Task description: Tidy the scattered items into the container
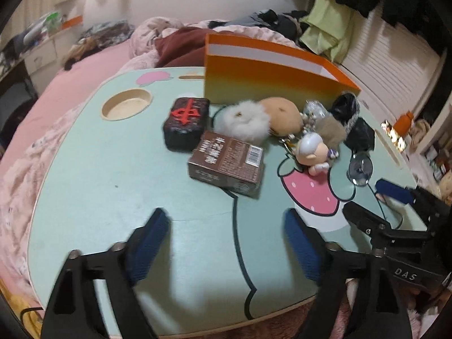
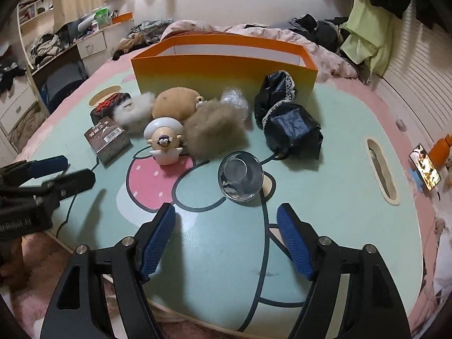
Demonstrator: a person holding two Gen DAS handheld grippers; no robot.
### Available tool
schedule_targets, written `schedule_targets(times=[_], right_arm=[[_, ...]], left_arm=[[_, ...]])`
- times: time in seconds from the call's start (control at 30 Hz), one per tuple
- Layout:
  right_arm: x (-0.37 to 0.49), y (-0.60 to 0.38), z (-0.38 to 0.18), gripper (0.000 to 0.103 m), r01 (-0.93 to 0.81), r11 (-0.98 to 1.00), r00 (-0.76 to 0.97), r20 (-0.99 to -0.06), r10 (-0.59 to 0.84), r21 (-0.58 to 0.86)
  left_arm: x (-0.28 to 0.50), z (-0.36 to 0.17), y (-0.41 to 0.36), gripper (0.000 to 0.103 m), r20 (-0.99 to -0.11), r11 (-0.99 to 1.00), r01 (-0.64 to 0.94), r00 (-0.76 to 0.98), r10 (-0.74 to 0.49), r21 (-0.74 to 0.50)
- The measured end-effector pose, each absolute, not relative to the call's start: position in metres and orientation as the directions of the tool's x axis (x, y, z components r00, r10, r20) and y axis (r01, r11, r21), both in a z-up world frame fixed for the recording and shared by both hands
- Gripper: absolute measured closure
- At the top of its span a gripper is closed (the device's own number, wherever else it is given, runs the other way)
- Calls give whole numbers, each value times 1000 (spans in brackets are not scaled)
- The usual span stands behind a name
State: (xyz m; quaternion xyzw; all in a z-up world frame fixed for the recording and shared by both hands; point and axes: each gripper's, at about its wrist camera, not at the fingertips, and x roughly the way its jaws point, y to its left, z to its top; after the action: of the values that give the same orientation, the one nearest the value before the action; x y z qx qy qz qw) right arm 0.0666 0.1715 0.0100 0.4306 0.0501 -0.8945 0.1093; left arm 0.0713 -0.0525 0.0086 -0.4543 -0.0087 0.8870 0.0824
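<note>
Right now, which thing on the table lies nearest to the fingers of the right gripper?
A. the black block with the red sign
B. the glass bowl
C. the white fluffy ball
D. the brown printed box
B: in the right wrist view the glass bowl lies just ahead of the open right gripper, while the other three things sit farther back and to the left.

The orange container point(image 2: 226, 73) hides its own inside; the phone point(image 2: 426, 168) screen is unreadably small.

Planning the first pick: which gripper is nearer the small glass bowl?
Right. The right gripper sits just in front of the glass bowl, fingers open. The left gripper is off to the bowl's left, facing the brown box.
</note>
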Motion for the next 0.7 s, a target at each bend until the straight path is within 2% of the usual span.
schedule_targets(times=[0.03, 0.07, 0.1, 0.7], right_arm=[[66, 172, 8, 13, 241, -971, -600, -786, -150, 1], [65, 172, 6, 7, 244, -970, -593, -791, -150, 1], [63, 175, 4, 1, 231, -973, -590, -795, -140, 0], [59, 180, 0, 0, 244, -970, -598, -788, -146, -5]], left_arm=[[69, 4, -46, 0, -821, -989, -145, -560, 113, -38], [67, 1, -43, 0, -827, -990, -142, -557, 75, 6], [68, 2, -42, 0, -820, -989, -146, -566, 82, 2], [65, 0, -43, 0, -819, -988, -156, -567, 89, 1]])
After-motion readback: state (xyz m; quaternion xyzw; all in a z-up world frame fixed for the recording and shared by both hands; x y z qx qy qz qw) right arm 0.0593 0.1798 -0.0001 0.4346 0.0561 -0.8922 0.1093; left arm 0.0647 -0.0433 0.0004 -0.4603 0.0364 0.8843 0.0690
